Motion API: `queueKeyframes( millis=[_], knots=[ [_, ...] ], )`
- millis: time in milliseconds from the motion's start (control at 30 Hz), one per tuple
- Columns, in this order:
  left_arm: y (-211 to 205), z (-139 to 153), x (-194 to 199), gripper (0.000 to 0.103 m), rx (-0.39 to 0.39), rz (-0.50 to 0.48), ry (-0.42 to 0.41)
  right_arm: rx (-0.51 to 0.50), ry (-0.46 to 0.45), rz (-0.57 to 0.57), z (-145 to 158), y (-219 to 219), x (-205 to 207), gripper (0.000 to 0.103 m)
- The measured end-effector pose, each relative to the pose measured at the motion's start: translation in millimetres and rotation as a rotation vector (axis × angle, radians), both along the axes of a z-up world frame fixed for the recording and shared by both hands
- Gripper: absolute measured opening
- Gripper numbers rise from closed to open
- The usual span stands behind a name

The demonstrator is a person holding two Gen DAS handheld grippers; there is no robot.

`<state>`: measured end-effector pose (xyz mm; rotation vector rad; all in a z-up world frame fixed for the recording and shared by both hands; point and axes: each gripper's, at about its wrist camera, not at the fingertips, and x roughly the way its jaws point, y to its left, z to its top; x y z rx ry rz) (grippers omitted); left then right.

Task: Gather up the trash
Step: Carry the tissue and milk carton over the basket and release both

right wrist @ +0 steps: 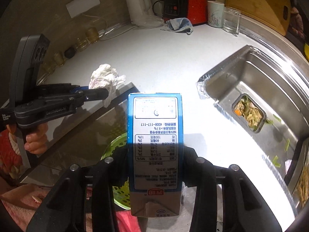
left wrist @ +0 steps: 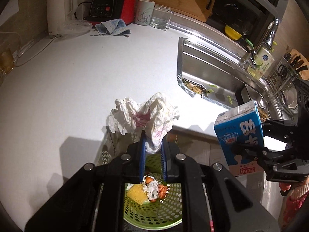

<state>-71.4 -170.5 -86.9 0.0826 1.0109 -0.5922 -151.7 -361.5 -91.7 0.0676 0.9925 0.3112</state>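
My left gripper (left wrist: 152, 145) is shut on a crumpled white tissue (left wrist: 143, 116) with pink stains, held over a green perforated trash basket (left wrist: 154, 208) below the counter edge. The basket holds scraps and a wad of paper. My right gripper (right wrist: 154, 166) is shut on a blue and white milk carton (right wrist: 155, 145), held upright above the basket (right wrist: 117, 147). In the left wrist view the carton (left wrist: 239, 133) is at the right, in the right gripper (left wrist: 251, 152). In the right wrist view the left gripper (right wrist: 105, 94) and tissue (right wrist: 105, 77) are at the left.
A white counter (left wrist: 87, 81) runs back to a kettle (left wrist: 58, 9), a red and black appliance (left wrist: 112, 5), a blue cloth (left wrist: 111, 27), a cup and a glass jar. A steel sink (right wrist: 260, 96) at the right holds a container of food scraps (right wrist: 249, 112).
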Motion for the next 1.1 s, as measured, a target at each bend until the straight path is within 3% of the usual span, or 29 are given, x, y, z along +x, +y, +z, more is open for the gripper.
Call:
queueKeyframes(
  millis=[233,467,600,667,733,833,1100],
  knots=[
    [-10.2,-35.0,-54.7,0.013,0.047,-0.050,0.069,0.022,0.017,-0.056,-13.8,-2.8,-41.4,0.042],
    [-23.4,-87.5,-75.4,0.019,0.157,-0.056,0.151,0.027,0.065,-0.067,-34.9,-0.7,-57.9,0.042],
    [-23.6,-92.9,-80.1,0.053,0.186,-0.036,0.162,0.013,0.073,-0.057,-39.5,3.4,-61.2,0.042],
    [-22.2,-87.7,-80.8,0.058,0.188,-0.026,0.141,0.016,0.074,-0.054,-40.3,3.8,-61.7,0.042],
    [-20.1,-82.3,-79.0,0.073,0.198,-0.014,0.131,0.016,0.072,-0.053,-40.4,5.3,-61.5,0.042],
    [-12.9,-73.0,-74.0,0.082,0.202,0.027,0.117,0.008,0.068,-0.045,-40.9,8.0,-59.4,0.042],
    [10.9,-45.2,-61.2,0.089,0.194,0.126,0.058,-0.005,0.058,-0.005,-51.5,27.0,-51.2,0.042]
  ],
)
